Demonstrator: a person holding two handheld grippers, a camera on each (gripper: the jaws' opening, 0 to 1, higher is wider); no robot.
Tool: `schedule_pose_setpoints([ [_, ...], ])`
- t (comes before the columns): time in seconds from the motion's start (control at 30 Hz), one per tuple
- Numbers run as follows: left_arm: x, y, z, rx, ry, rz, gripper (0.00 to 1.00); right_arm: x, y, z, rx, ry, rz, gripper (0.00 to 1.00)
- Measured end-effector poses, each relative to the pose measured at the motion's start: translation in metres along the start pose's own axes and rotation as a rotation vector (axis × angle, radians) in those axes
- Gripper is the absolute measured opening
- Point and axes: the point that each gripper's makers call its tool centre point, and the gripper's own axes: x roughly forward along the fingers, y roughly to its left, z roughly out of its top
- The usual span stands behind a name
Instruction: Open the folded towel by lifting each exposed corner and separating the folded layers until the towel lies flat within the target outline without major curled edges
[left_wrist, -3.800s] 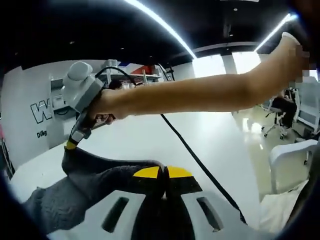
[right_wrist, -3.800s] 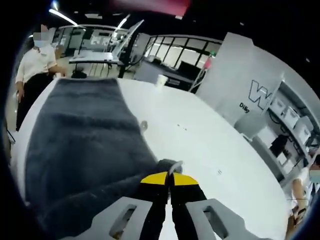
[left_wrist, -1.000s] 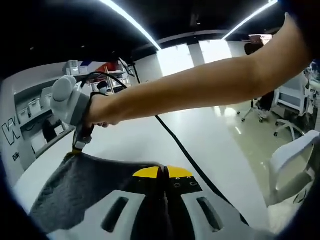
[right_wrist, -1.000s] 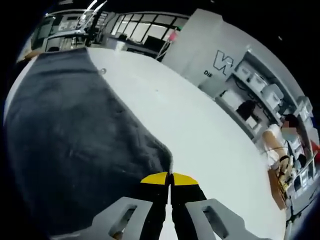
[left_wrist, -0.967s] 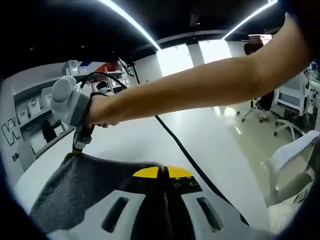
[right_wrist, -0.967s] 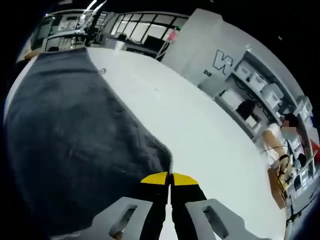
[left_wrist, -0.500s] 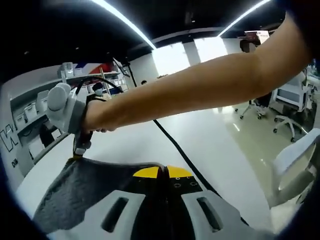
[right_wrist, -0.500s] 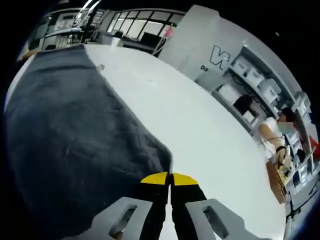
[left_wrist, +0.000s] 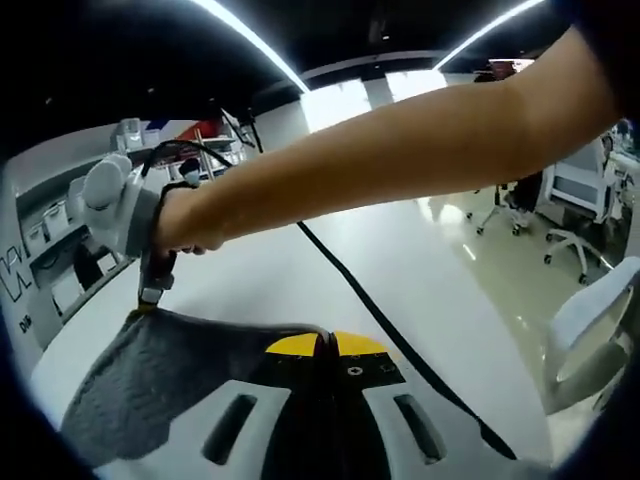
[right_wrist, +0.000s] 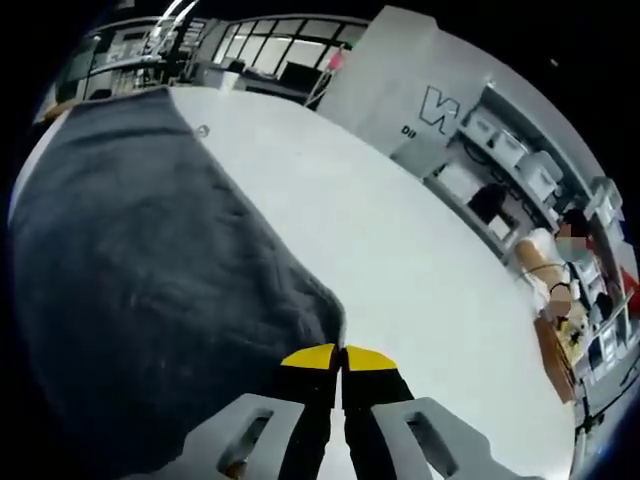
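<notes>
While both pairs of jaws are pinching cloth, the scene is reading like this, near to far:

Left gripper (left_wrist: 331, 340): its yellow-tipped jaws are pressing together on the near edge of the towel (left_wrist: 170, 375), at the bottom of the left gripper view.
Right gripper (right_wrist: 342, 355): its jaws are closing tight on a corner of the same towel (right_wrist: 140, 270) in the right gripper view; in the left gripper view it (left_wrist: 150, 297) is hanging from the person's hand (left_wrist: 185, 220) and gripping the towel's far corner.
Towel: dark grey cloth is stretching between the two grippers, raised at the held corners; in the right gripper view it is spreading away over the left part of the counter (right_wrist: 400, 250).
Cable (left_wrist: 390, 335): a black cord is running across the white counter (left_wrist: 430, 270), beside the towel.
Forearm (left_wrist: 400, 160): it is reaching across the left gripper view above the counter.
Background: office chairs (left_wrist: 590, 325) and shelves (right_wrist: 520, 160) are standing beyond the counter.
</notes>
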Motion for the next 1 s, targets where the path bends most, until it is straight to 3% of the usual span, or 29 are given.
schedule_pose_setpoints([
  [0.3, 0.002, -0.002, 0.0, -0.004, -0.009, -0.005, 0.04, -0.002, 0.002, 0.0, 0.009, 0.0, 0.012, 0.0],
  [0.47, -0.002, -0.004, 0.005, -0.045, -0.043, -0.002, 0.09, -0.004, 0.003, 0.003, 0.009, -0.005, 0.014, 0.0],
  [0.73, -0.007, -0.005, 0.008, -0.044, -0.059, -0.001, 0.13, -0.011, -0.003, 0.006, 0.029, -0.018, -0.015, 0.01],
  [1.0, -0.012, -0.005, 0.006, -0.021, -0.041, 0.01, 0.12, -0.018, -0.015, 0.017, 0.042, -0.038, -0.044, 0.02],
])
